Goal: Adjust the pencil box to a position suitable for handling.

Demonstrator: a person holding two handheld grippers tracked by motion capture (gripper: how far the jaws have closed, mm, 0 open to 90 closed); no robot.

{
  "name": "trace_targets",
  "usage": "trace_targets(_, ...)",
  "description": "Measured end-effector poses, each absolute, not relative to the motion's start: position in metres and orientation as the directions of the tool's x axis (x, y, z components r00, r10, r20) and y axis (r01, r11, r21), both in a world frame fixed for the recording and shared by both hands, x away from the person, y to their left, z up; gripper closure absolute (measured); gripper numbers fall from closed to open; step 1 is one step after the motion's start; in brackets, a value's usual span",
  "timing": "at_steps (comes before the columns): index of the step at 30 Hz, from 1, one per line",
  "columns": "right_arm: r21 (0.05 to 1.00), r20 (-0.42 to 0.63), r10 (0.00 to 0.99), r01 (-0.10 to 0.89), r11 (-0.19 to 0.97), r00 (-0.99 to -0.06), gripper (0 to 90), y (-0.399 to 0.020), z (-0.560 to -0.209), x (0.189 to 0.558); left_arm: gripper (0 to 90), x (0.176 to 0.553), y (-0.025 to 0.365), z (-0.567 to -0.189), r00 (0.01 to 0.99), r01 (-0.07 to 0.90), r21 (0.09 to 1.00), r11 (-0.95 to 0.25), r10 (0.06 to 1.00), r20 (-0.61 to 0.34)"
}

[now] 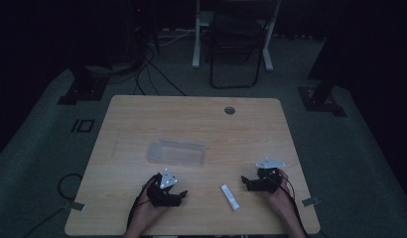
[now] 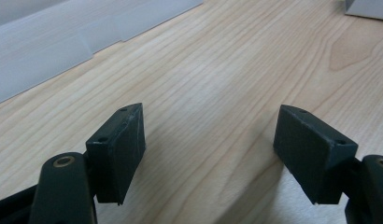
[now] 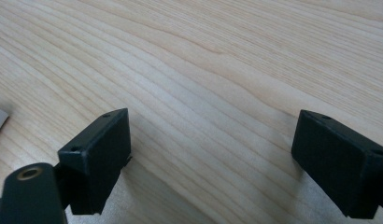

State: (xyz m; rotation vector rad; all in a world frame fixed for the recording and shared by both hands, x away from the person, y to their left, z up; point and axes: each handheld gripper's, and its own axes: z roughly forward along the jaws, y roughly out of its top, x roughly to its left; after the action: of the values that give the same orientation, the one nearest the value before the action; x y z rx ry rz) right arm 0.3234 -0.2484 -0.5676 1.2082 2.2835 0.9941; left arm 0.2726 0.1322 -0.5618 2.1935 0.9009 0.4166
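The white bar lies on the table between the two grippers — nearer the right gripper, its long axis running away from the person. Both the right and the left gripper gape wide, empty; the clear box sits farther back.

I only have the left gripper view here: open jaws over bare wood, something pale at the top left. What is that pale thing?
Observer: A clear plastic box, seen in the high view, lying mid-table beyond the left gripper.
Operator: Anything else on the table?
Observer: A small white bar lies between the two grippers, nearer the right gripper.
Operator: Is the right one holding anything?
Observer: No; in the right gripper view its jaws stand wide apart over bare table.
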Motion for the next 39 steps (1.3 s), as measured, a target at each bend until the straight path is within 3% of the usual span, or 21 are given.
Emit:
trace_targets(7,0.732,0.001,0.827,0.564,0.383,-0.562,11.9,-0.248,-0.568,0.323,27.5,0.275,0.137,-0.558,0.720,0.483,0.701,-0.525,0.693,0.023)
trace_targets(14,0.732,0.002,0.827,0.565,0.382,-0.563,11.9,-0.248,-0.568,0.323,43.3,0.277,0.143,-0.552,0.731,0.493,0.668,-0.557,0.682,0.029)
trace_targets(39,0.731,0.002,0.827,0.565,0.382,-0.562,11.9,-0.248,-0.568,0.323,44.6,0.290,0.169,-0.495,0.686,0.426,0.746,-0.512,0.720,0.102)
